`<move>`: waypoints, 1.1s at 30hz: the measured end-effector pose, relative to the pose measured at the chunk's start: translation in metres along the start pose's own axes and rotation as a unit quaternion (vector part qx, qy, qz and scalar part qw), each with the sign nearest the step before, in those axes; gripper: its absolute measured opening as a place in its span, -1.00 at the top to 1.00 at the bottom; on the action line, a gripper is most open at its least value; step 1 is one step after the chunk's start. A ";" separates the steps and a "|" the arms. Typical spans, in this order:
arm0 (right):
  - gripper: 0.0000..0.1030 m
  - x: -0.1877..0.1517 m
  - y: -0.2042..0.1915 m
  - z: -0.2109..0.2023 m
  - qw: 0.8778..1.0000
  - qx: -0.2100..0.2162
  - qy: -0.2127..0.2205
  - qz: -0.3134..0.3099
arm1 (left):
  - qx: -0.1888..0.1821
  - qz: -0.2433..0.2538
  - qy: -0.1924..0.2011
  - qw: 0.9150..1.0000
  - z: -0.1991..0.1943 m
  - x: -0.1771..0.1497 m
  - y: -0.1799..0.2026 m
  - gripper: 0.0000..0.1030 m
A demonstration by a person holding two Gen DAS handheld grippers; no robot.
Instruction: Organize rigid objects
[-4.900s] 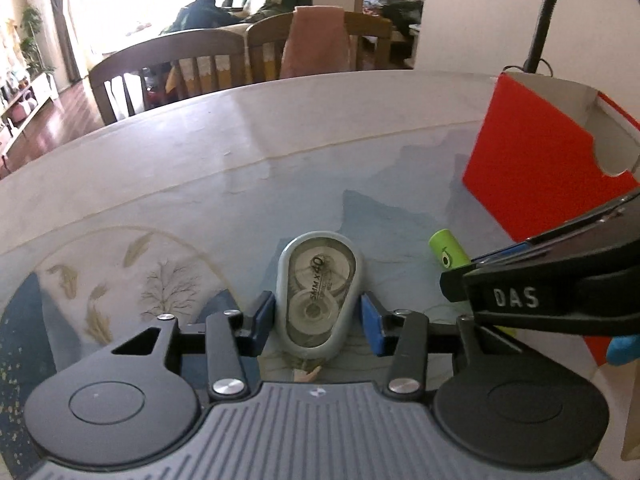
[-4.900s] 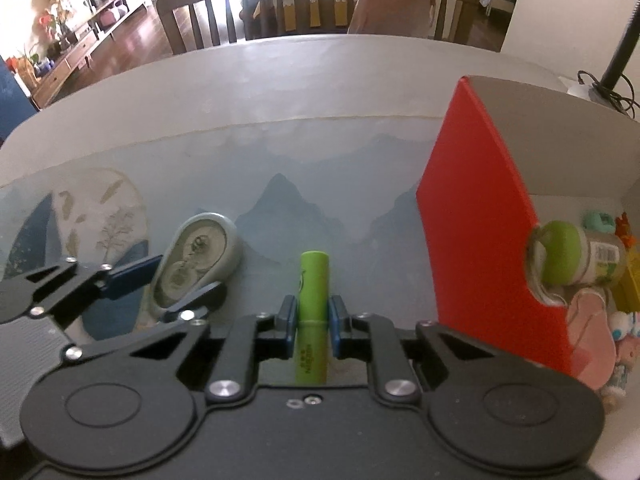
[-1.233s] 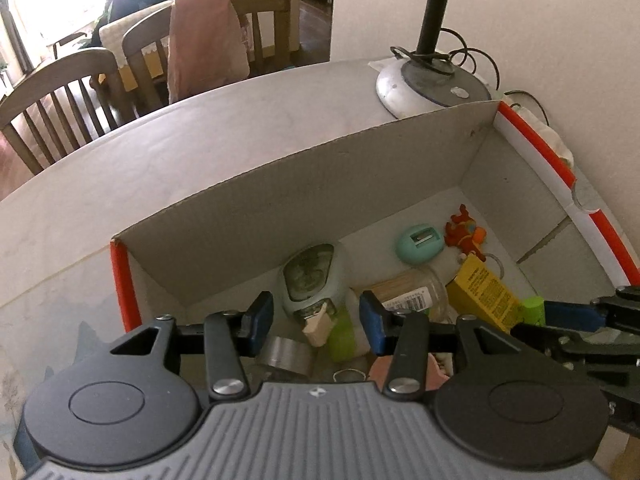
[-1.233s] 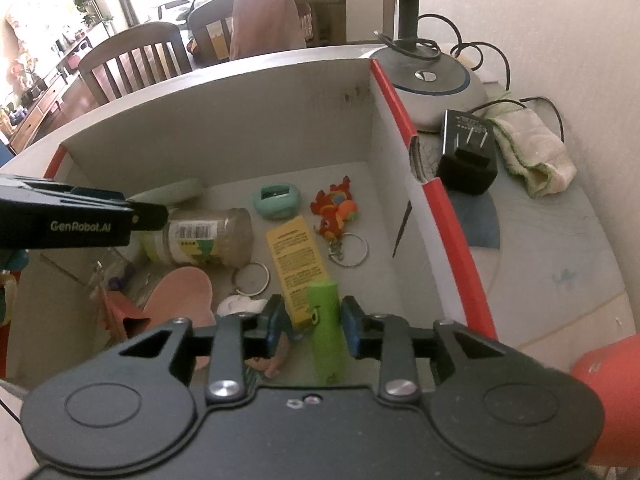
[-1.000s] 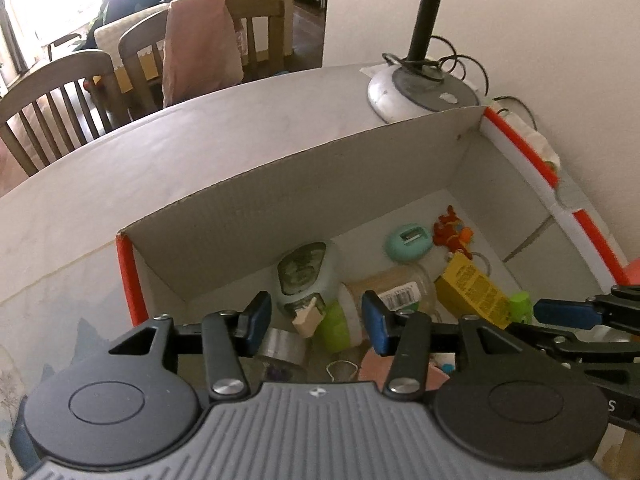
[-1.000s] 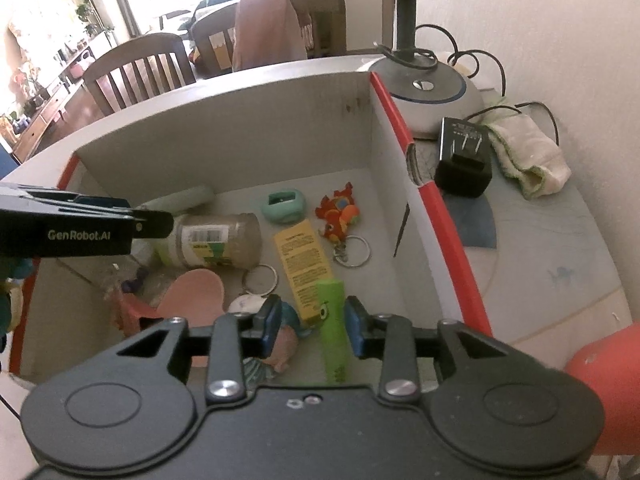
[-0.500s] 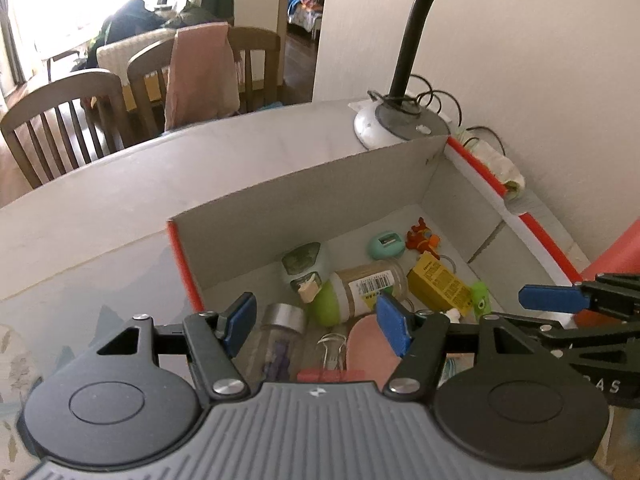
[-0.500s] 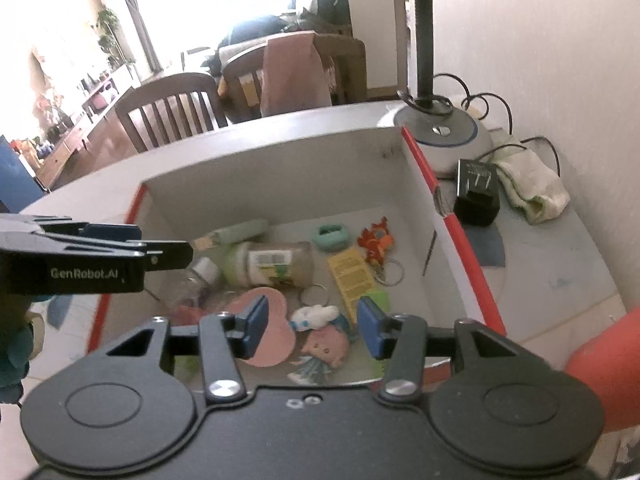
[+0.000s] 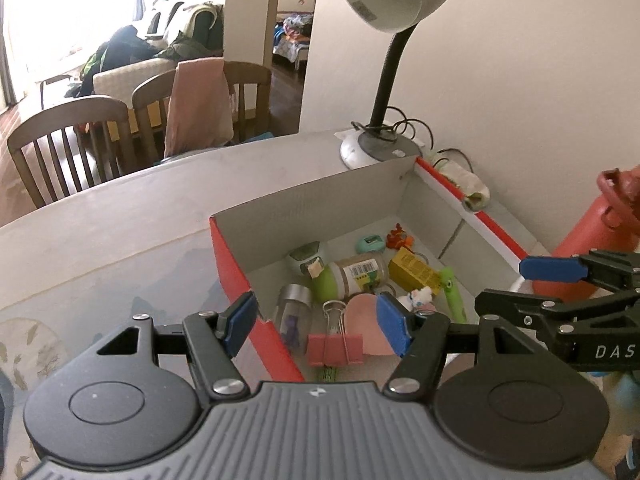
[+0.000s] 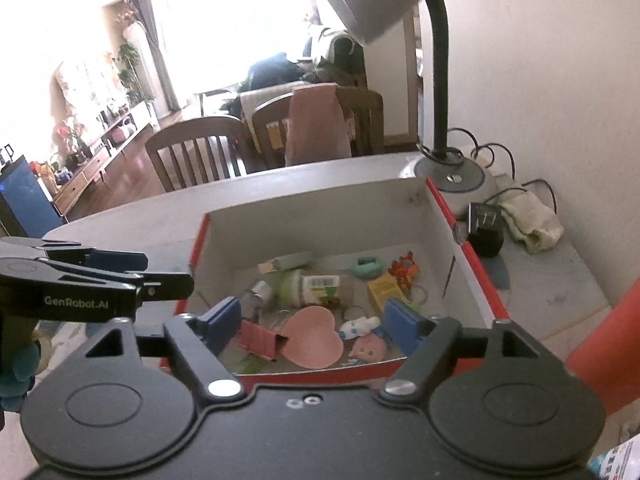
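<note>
1. Left wrist view. Left gripper (image 9: pixel 316 328): jaws wide apart, just been opening, nothing between the pads; it hangs above the near left corner of the box (image 9: pixel 232 268).
2. Box, red outside and grey inside, stands on the worktop (image 9: pixel 120 216) ahead of the gripper and slightly to its right.
3. Contents ahead of the left gripper: pink binder clip (image 9: pixel 335 350) nearest, just beyond the fingertips; small vial with silver cap (image 9: pixel 295 312) beyond the left finger; pink heart (image 9: pixel 362 320) beside the right finger; correction tape dispenser (image 9: pixel 307 258) farther in, by the far wall, next to the glass jar with green lid (image 9: pixel 352 278).
4. Green tube (image 9: pixel 452 292) lies to the right of the left gripper, beside the yellow packet (image 9: pixel 414 274).
5. Right gripper (image 9: pixel 560 280) enters from the right, over the box's right edge.
6. Desk lamp (image 9: pixel 384 80) stands beyond the box.
7. Right wrist view. Right gripper (image 10: pixel 314 322): jaws spread wide, just been opening, empty; it hangs over the box's (image 10: pixel 476 272) near wall.
8. Pink heart (image 10: pixel 314 342) and binder clip (image 10: pixel 258 338) lie between and just beyond its fingers; correction tape dispenser (image 10: pixel 286 262) at the far wall, ahead left.
9. Green tube is mostly hidden behind the right finger.
10. Left gripper (image 10: pixel 120 272) reaches in from the left.
</note>
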State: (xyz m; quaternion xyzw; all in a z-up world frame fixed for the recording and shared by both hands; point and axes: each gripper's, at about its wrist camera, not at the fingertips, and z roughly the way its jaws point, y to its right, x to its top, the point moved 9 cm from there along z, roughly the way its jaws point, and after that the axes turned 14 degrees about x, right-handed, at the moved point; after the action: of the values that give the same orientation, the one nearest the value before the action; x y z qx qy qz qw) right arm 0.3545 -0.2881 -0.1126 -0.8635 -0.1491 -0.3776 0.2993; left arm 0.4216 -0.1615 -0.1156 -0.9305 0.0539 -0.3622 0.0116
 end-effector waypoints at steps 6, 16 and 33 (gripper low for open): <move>-0.85 0.000 -0.020 -0.018 0.999 0.005 0.036 -0.010 | -0.013 -0.005 0.014 1.000 -0.023 -0.009 -0.006 -0.48; -0.98 -0.007 -0.037 -0.040 0.997 0.013 0.072 0.000 | -0.022 -0.002 0.029 0.999 -0.053 -0.024 -0.010 -0.64; -0.99 -0.027 -0.050 -0.063 0.995 0.005 0.095 0.008 | -0.024 -0.004 0.041 0.999 -0.082 -0.046 -0.015 -0.90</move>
State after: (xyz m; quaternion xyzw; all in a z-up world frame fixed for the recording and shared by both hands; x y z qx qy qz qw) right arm 0.2768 -0.2898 -0.0786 -0.8232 -0.1146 -0.4547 0.3200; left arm 0.3340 -0.1407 -0.0851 -0.9151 0.0591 -0.3986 -0.0144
